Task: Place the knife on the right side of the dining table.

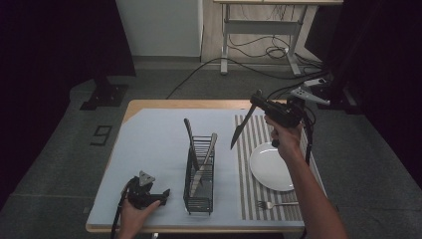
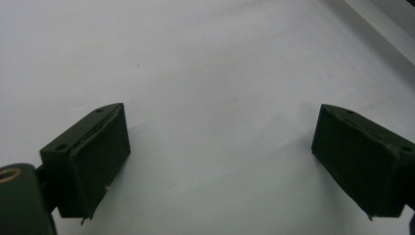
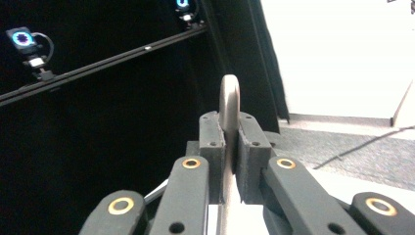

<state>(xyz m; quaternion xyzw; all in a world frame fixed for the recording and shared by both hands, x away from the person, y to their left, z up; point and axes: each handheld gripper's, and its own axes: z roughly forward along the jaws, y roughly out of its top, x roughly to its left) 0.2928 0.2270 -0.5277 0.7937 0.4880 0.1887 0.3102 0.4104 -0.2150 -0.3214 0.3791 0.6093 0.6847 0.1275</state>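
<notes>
My right gripper (image 1: 257, 101) is raised above the table's far side and shut on a table knife (image 1: 239, 129), whose blade slants down and to the left, over the edge of the striped placemat (image 1: 247, 164). In the right gripper view the knife's rounded handle end (image 3: 229, 95) sticks up from between the shut pads (image 3: 213, 147). My left gripper (image 1: 163, 195) rests at the near left of the table, open. The left gripper view has its pads (image 2: 95, 156) wide apart over bare white tabletop (image 2: 215, 73), with nothing between them.
A black wire cutlery rack (image 1: 200, 175) stands mid-table with several utensils leaning in it. A white plate (image 1: 271, 167) lies on the placemat, and a fork (image 1: 275, 204) lies near the front edge. A desk frame and cables stand on the floor behind.
</notes>
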